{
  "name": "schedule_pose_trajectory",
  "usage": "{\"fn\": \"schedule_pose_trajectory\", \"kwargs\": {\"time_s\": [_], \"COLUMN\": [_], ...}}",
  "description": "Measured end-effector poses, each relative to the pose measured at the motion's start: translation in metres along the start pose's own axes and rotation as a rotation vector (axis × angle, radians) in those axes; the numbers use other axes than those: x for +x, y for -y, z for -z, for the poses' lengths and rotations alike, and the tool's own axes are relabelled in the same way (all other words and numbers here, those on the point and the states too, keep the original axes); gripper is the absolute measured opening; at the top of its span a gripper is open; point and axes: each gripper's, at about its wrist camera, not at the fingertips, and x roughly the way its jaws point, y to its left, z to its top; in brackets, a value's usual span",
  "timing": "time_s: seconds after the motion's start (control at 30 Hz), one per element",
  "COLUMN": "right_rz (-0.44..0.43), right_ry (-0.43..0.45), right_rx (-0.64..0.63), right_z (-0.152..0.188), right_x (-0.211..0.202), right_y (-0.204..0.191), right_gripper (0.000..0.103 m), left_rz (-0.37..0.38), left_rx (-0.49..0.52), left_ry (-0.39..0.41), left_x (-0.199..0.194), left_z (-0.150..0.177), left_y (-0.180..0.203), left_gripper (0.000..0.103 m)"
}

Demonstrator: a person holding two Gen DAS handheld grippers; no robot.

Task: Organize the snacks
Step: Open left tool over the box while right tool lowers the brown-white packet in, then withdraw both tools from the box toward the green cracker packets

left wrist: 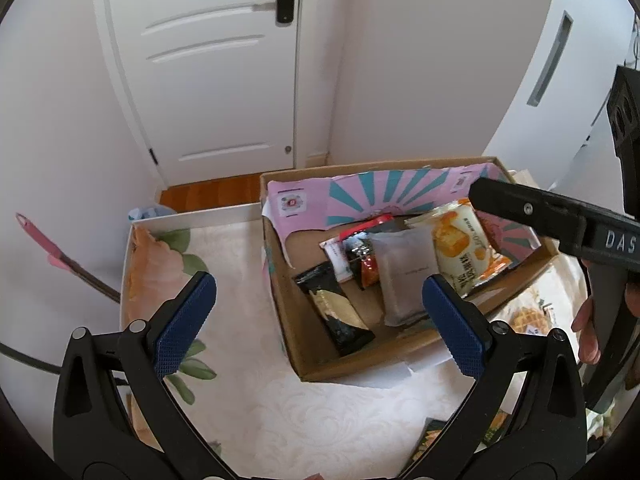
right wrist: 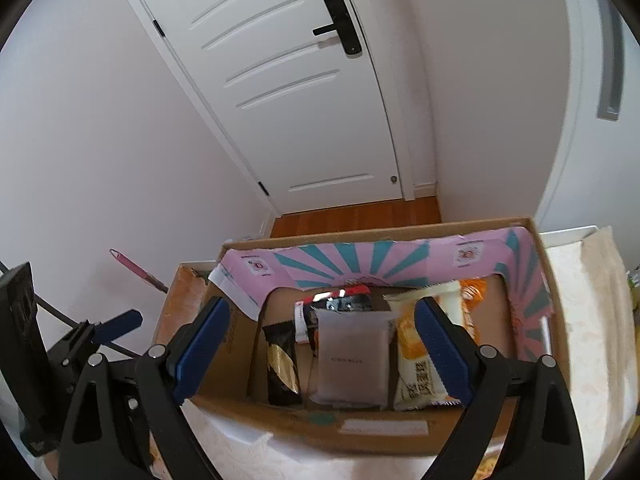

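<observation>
A cardboard box (left wrist: 280,280) (right wrist: 360,428) with pink and teal inner flaps stands on the table. In it lie a black and gold packet (left wrist: 340,312) (right wrist: 282,368), a grey packet (left wrist: 404,276) (right wrist: 352,360), an orange and white packet (left wrist: 464,248) (right wrist: 416,364) and a red and black packet (left wrist: 360,248) (right wrist: 340,298). My left gripper (left wrist: 320,316) is open and empty, low over the box's near left side. My right gripper (right wrist: 320,348) is open and empty just in front of the box; its body (left wrist: 560,220) reaches over the box's right side in the left wrist view.
The table carries a white floral cloth (left wrist: 248,400) (right wrist: 592,320). More snack packets (left wrist: 528,316) lie to the right of the box and at the near edge (left wrist: 432,440). A white door (left wrist: 208,64) and wood floor (left wrist: 216,196) are beyond. A pink-handled tool (left wrist: 52,256) leans at the left.
</observation>
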Motion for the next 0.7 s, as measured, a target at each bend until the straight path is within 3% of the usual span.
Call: {"fn": "schedule_pose_trajectory", "kwargs": {"time_s": [0.37, 0.43, 0.5, 0.7], "right_rz": [0.011, 0.01, 0.002, 0.041], "right_ry": [0.075, 0.098, 0.114, 0.135], "right_rx": [-0.038, -0.061, -0.075, -0.161], "right_z": [0.026, 0.034, 0.044, 0.08], "right_x": [-0.063, -0.078, -0.094, -0.134], "right_y": [0.005, 0.007, 0.01, 0.017], "right_gripper": [0.092, 0.094, 0.103, 0.103], "left_rz": [-0.059, -0.075, -0.081, -0.102], "left_rx": [0.009, -0.002, -0.011, -0.026], "left_ry": [0.082, 0.098, 0.109, 0.124], "left_x": [-0.056, -0.07, -0.081, -0.114], "left_z": [0.022, 0.032, 0.042, 0.081], "left_y": [0.025, 0.033, 0.039, 0.064], "left_gripper": [0.103, 0.103, 0.102, 0.103]}}
